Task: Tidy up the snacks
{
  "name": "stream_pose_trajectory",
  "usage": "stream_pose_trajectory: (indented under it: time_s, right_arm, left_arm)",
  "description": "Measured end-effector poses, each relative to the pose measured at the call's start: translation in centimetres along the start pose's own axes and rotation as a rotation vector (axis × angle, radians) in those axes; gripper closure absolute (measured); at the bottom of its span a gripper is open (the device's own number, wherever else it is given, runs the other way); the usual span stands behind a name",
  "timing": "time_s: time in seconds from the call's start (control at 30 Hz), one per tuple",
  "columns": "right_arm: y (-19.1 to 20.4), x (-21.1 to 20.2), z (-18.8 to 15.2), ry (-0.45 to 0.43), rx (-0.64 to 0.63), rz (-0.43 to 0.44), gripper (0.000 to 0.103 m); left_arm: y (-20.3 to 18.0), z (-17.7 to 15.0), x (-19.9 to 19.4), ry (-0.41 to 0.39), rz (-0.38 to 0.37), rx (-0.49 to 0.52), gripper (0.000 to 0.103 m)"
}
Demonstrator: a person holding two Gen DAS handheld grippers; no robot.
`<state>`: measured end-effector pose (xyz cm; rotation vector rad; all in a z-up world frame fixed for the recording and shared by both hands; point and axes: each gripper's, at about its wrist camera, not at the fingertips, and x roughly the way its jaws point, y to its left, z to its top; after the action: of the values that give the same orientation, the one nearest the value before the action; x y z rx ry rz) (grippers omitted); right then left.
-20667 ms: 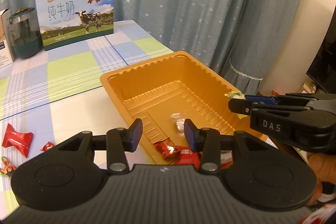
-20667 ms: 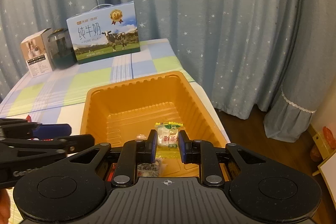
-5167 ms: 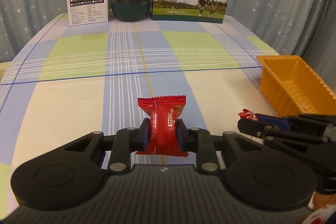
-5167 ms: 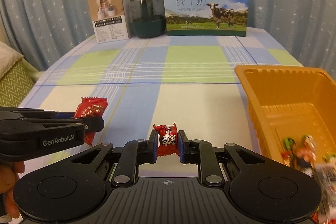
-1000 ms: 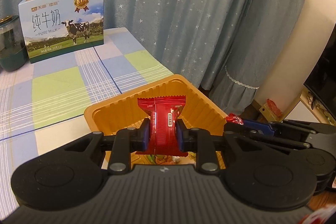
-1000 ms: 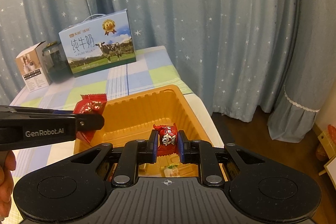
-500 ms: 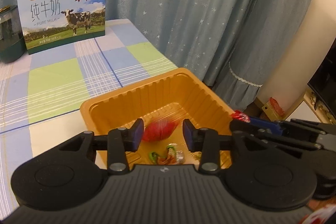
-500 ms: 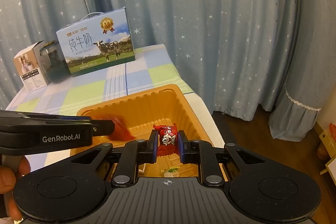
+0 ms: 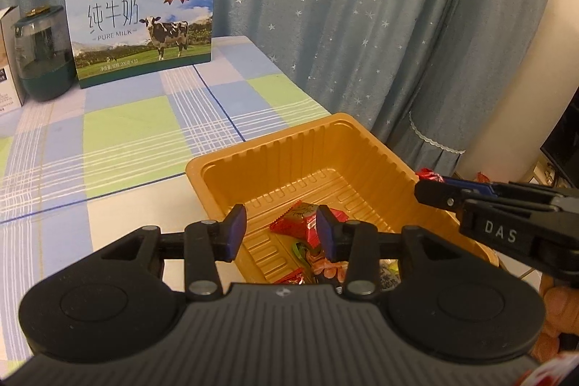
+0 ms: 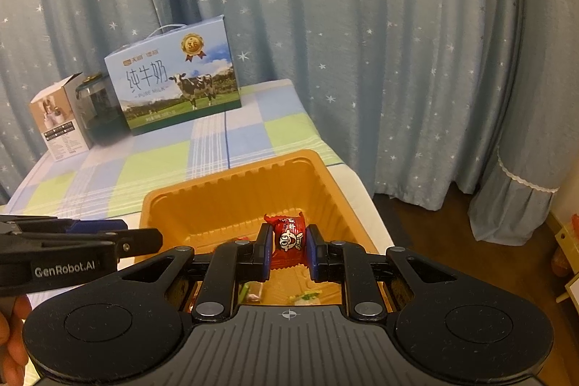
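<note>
An orange plastic tray stands at the table's right edge and also shows in the right wrist view. My left gripper is open and empty above its near end. A red snack packet lies in the tray beyond the gap, among several other wrapped snacks. My right gripper is shut on a small red candy and holds it over the tray. It appears from the side in the left wrist view, with the candy's red wrapper at its tip.
A blue milk carton box, a dark green jar and a white box stand at the table's far end. Blue star curtains hang behind and to the right. The table edge drops off just right of the tray.
My left gripper has opened and the red packet has dropped into the tray. My right gripper still holds its candy over the tray.
</note>
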<state>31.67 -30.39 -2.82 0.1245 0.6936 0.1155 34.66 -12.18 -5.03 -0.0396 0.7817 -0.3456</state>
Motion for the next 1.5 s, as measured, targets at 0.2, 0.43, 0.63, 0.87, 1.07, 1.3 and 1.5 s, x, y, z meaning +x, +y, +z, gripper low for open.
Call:
stream_pose_trajectory:
  time_s: [0.2, 0.43, 0.63, 0.87, 1.07, 1.3, 1.5]
  right_arm:
    - [0.4, -0.1, 0.4, -0.005, -0.006, 0.005, 0.083]
    - [0.8, 0.2, 0.9, -0.007, -0.013, 0.010, 0.083]
    - [0.1, 1.1, 1.6, 0.009, 0.042, 0.086, 0.083]
    - [-1.4, 0.0, 1.3, -0.019, 0.114, 0.087, 0.052]
    - [-2.2, -1.7, 0.6, -0.018, 0.146, 0.061, 0.052]
    - [-2.5, -4.6, -1.0, 0.010, 0.171, 0.031, 0.051]
    - [-2.1, -8.3, -2.9, 0.018, 0.198, 0.022, 0.039]
  left_arm:
    - [0.1, -0.1, -0.3, -0.002, 0.002, -0.002, 0.063]
    - [0.2, -0.3, -0.5, -0.001, 0.001, -0.006, 0.063]
    - [0.5, -0.8, -0.9, -0.006, 0.016, -0.016, 0.046]
    - [1.6, -2.2, -2.2, -0.014, 0.055, -0.048, 0.030]
    - [2.0, -3.3, -3.7, -0.011, 0.069, -0.070, 0.020]
    - [1.8, -4.5, -6.2, -0.026, 0.088, -0.105, 0.006]
    - [1.1, -5.3, -9.3, -0.045, 0.101, -0.116, 0.000]
